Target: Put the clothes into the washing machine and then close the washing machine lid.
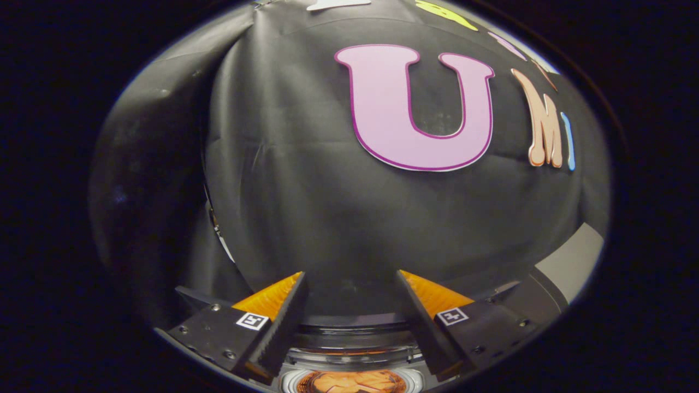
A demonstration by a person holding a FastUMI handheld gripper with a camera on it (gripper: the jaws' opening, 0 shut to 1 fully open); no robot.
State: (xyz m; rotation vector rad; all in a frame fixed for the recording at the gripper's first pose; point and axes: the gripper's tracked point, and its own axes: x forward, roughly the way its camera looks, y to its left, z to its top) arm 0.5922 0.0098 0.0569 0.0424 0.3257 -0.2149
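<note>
So the gripper (352, 281) is held up high and pointing pretty level at the booth wall (327, 191), jaws spread wide with nothing between them. Right under the fingers sits the washing machine (349, 338), with orange clothes (352, 382) down in its round opening.

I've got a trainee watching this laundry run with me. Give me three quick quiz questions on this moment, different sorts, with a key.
1. True or false: the gripper is shut on a garment.
2. Multiple choice: the orange clothes lie
A. in the washing machine opening, low between the fingers
B. on the booth wall
C. clamped by one finger
3. Fill in: straight ahead, beyond the fingers, hangs the black ____.

Key: 1 false, the fingers stand apart with nothing between them; 2 A; 3 cloth.
</note>
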